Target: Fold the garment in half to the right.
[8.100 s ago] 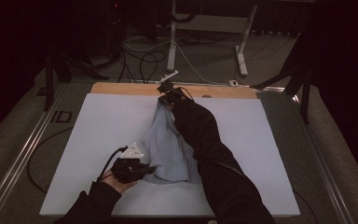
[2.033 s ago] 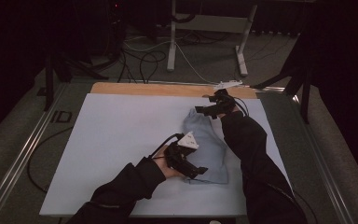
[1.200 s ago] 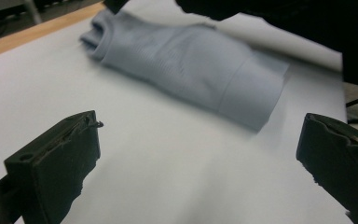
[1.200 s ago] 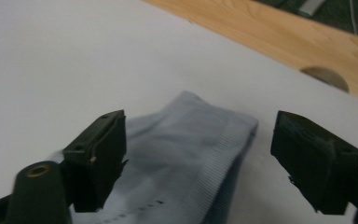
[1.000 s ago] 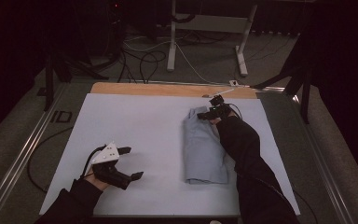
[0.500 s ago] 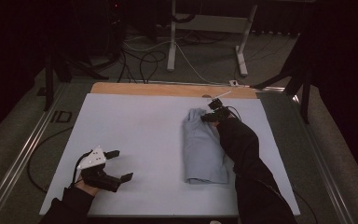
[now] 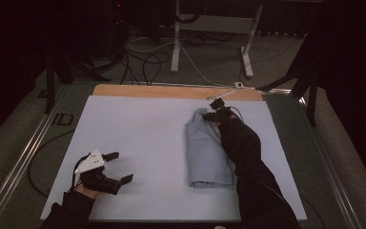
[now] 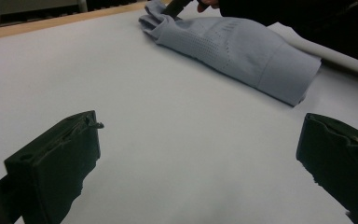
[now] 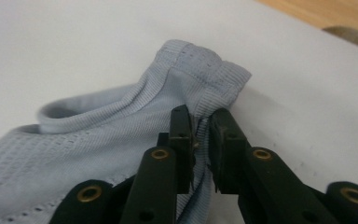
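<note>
Right arm: we are seeing it stretching forward | right gripper [image 7: 218, 114] pinching folded grey garment [image 7: 207, 150] at far end, jaws just closing | left gripper [image 7: 112, 167] spread, resting well apart on white table cover [image 7: 143, 129].

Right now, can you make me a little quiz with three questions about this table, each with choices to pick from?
1. Where does the folded cloth lie on the white mat?
A. on its right half
B. at its left edge
C. off the mat

2. What colour is the cloth?
A. red
B. pale blue
C. green

3. How is the left tool?
A. pinching the cloth
B. open over bare mat
C. lying on the floor

Answers:
1. A, the high view shows it right of the middle.
2. B, it looks pale blue in all three views.
3. B, its jaws stand wide apart with nothing between them, while the right tool pinches the cloth's far end.
</note>
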`<state>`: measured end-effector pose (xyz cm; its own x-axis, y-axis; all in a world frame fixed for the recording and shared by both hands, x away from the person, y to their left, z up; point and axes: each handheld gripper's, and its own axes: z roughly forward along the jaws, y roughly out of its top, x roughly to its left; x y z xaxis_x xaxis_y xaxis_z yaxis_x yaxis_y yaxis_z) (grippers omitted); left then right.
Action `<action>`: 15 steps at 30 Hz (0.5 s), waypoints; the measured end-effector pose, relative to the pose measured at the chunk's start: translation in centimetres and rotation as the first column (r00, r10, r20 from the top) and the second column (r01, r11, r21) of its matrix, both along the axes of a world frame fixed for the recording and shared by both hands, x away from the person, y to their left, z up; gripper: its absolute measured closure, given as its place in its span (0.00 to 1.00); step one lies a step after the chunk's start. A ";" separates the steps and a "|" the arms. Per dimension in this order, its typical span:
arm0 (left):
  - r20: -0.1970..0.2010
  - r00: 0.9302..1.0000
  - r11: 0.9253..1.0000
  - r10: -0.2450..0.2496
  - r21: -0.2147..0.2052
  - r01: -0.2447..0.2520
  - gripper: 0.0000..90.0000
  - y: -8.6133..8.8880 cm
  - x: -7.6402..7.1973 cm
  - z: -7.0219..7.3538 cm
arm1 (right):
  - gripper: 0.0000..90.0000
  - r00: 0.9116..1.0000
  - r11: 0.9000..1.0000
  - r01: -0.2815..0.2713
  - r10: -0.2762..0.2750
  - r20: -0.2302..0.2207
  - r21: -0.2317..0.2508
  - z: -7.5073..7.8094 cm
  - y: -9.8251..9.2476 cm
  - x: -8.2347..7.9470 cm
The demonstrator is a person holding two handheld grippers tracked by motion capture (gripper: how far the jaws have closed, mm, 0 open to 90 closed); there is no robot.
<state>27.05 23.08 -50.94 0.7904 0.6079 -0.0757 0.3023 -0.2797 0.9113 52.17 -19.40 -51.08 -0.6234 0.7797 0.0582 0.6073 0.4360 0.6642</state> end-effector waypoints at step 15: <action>0.011 1.000 1.000 0.004 0.002 -0.004 0.00 0.0 -0.1 0.0 | 0.42 1.000 1.000 0.004 -0.004 0.005 -0.006 1.2 -0.4 -0.7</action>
